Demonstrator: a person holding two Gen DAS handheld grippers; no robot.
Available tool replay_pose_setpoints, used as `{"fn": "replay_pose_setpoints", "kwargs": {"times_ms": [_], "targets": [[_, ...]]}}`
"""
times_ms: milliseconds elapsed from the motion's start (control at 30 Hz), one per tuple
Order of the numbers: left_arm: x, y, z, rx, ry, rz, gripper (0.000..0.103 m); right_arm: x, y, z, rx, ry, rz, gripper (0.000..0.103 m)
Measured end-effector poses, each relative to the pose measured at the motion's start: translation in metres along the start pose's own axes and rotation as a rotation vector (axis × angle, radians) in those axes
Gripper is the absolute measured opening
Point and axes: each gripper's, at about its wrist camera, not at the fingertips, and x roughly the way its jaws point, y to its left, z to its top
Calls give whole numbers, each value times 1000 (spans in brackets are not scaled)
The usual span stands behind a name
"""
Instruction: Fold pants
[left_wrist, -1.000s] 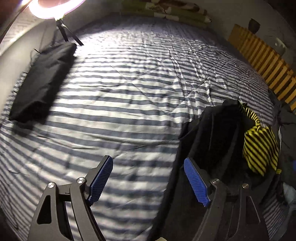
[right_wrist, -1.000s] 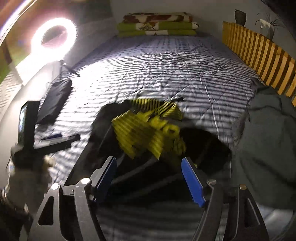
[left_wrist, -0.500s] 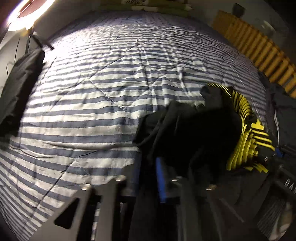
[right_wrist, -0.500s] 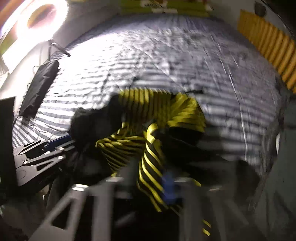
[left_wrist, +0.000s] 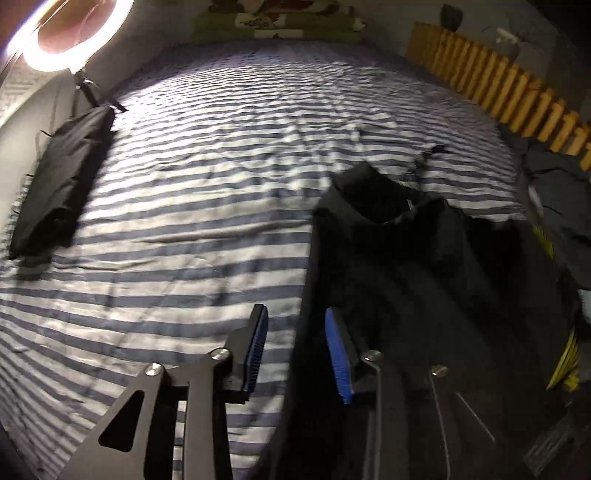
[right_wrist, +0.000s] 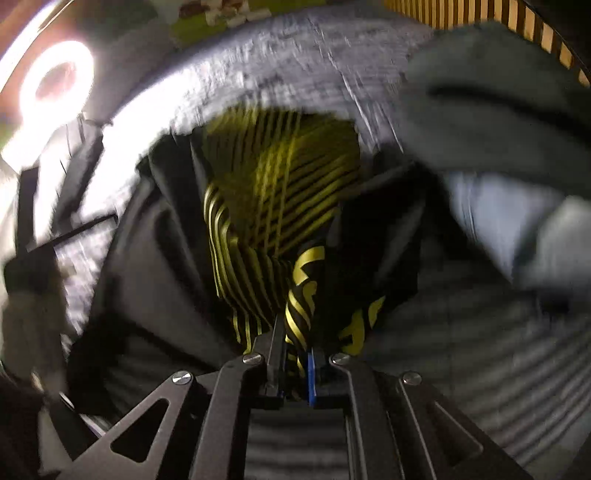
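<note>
At the bed's (left_wrist: 229, 192) near right edge | right gripper (right_wrist: 295, 363) now clamping the black-and-yellow pants (right_wrist: 280, 236) | left gripper (left_wrist: 295, 350) jaws reopening, dark cloth edge between, unpinched | spreading is starting.

Striped bedsheet (left_wrist: 207, 206) with black bag (left_wrist: 62, 177) at left, ring light (left_wrist: 70, 33) far left, yellow slatted rail (left_wrist: 498, 85) far right.

Your left wrist view looks steeply down past left gripper (left_wrist: 295, 347) across striped bedspread (left_wrist: 207, 192) toward far folded blankets (left_wrist: 280, 26) — ring light (left_wrist: 62, 37) upper left, yellow slat fence (left_wrist: 495, 81) upper right. Your right wrist view sits much nearer, blurred — right gripper (right_wrist: 297, 354) buried in black-and-yellow pants (right_wrist: 280, 229). Both views share the bedspread, the ring light, the fence and the pants.
</note>
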Motion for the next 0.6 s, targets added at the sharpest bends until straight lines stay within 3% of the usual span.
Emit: {"fn": "replay_pose_setpoints", "kwargs": {"times_ms": [133,200,233,300,367,500,600], "targets": [[-2,-16,0,34,-12,21,43,-4,1,-15,-31,24,-10,16],[-3,-18,6,37,-9,57,51,-19,-1,-9,-28,-6,2,33],[-2,-16,11,24,-5,61,51,-27,-2,-6,-27,-32,7,39],[1,-11,23,-9,12,42,51,-48,-6,9,-23,-113,19,61],[5,-6,37,-37,13,33,51,-62,-10,27,-13,-185,34,69],[20,-6,66,-35,20,56,51,-64,-17,73,21,-317,36,72],[36,-5,85,-52,47,41,51,-40,-19,107,32,-243,53,72]]}}
